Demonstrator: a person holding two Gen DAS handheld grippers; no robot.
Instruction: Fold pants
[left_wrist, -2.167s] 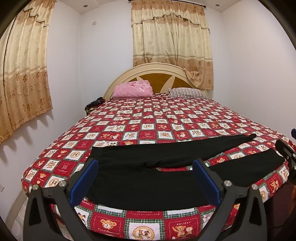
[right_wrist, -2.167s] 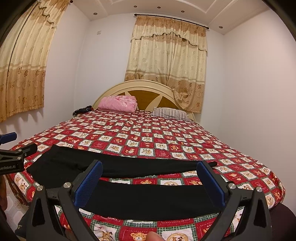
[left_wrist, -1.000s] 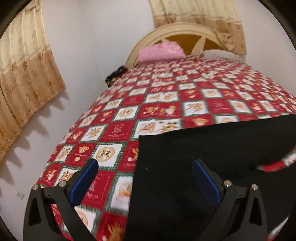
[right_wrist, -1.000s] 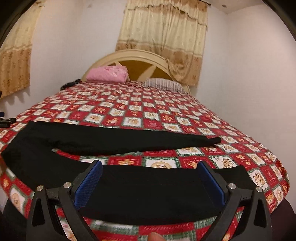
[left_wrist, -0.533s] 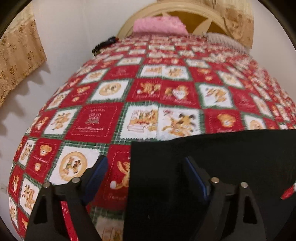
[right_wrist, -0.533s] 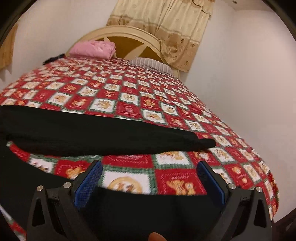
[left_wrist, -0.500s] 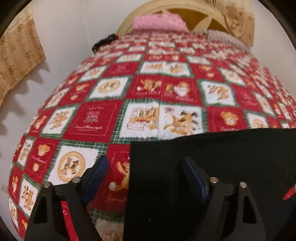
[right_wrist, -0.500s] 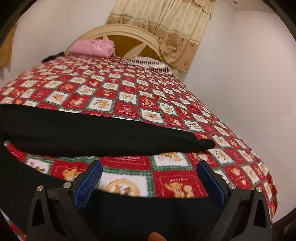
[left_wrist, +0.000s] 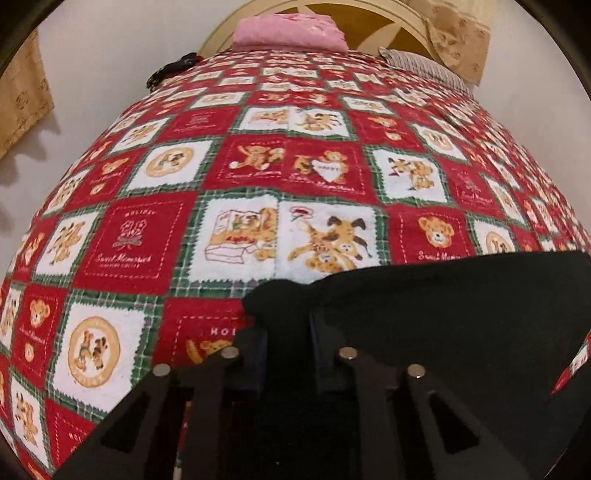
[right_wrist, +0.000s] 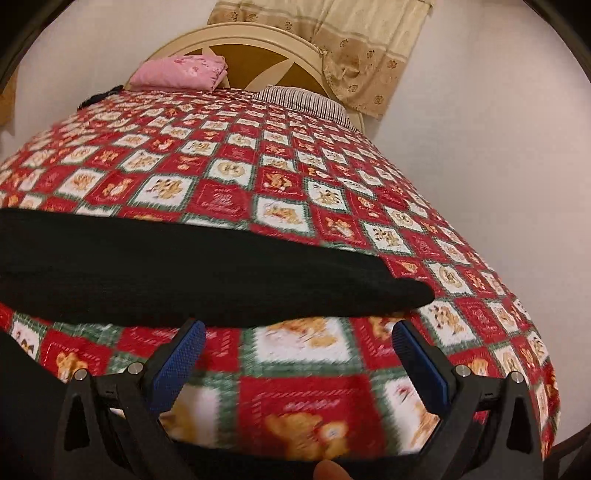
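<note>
Black pants (left_wrist: 443, 317) lie spread across the near end of a bed with a red patchwork bear bedspread (left_wrist: 258, 162). My left gripper (left_wrist: 288, 332) is shut on the far corner of the pants' waist end, and the cloth bunches up between its fingers. In the right wrist view the far pant leg (right_wrist: 207, 273) stretches across the bed and ends at its hem on the right. My right gripper (right_wrist: 295, 354) is open just above the bedspread (right_wrist: 303, 369), between the far leg and the near leg (right_wrist: 22, 406), whose edge shows below the fingers.
A pink folded blanket (left_wrist: 291, 31) and a striped pillow (right_wrist: 306, 99) lie at the cream headboard (right_wrist: 243, 40). A dark item (left_wrist: 170, 70) lies at the bed's far left edge. Walls and curtains surround the bed.
My left gripper has closed on the waist corner of the pants, lifting the cloth there. My right gripper has dropped lower and forward toward the far leg's hem, still open.
</note>
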